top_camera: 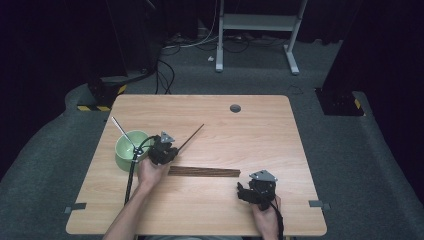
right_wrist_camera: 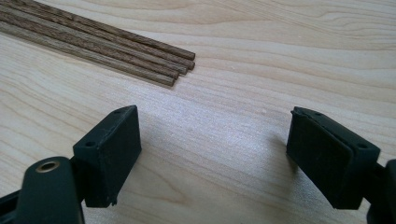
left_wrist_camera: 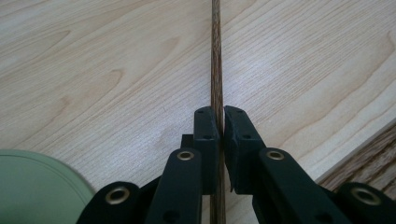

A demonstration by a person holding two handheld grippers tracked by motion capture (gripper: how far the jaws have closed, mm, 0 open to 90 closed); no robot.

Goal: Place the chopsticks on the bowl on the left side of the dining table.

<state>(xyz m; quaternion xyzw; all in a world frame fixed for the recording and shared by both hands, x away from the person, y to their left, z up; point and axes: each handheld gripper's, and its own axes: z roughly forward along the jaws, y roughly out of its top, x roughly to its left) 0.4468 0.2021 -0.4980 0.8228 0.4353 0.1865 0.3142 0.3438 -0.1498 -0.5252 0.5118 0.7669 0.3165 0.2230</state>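
1. From the high view, the left hand-held gripper (top_camera: 172,148) holds a thin wooden stick (top_camera: 192,135) slanting up to the right over the counter (top_camera: 260,135), beside a green bowl (top_camera: 125,152) with a metal spoon (top_camera: 121,131) in it.
2. The left gripper view shows its jaws pressed together on that stick (left_wrist_camera: 216,56).
3. The right gripper view shows the right hand-held gripper (right_wrist_camera: 212,149) spread wide, with nothing between its jaws, near the ends of a bundle of sticks (right_wrist_camera: 107,44) lying on the counter.

No readable text, label, brand or number appears anywhere.
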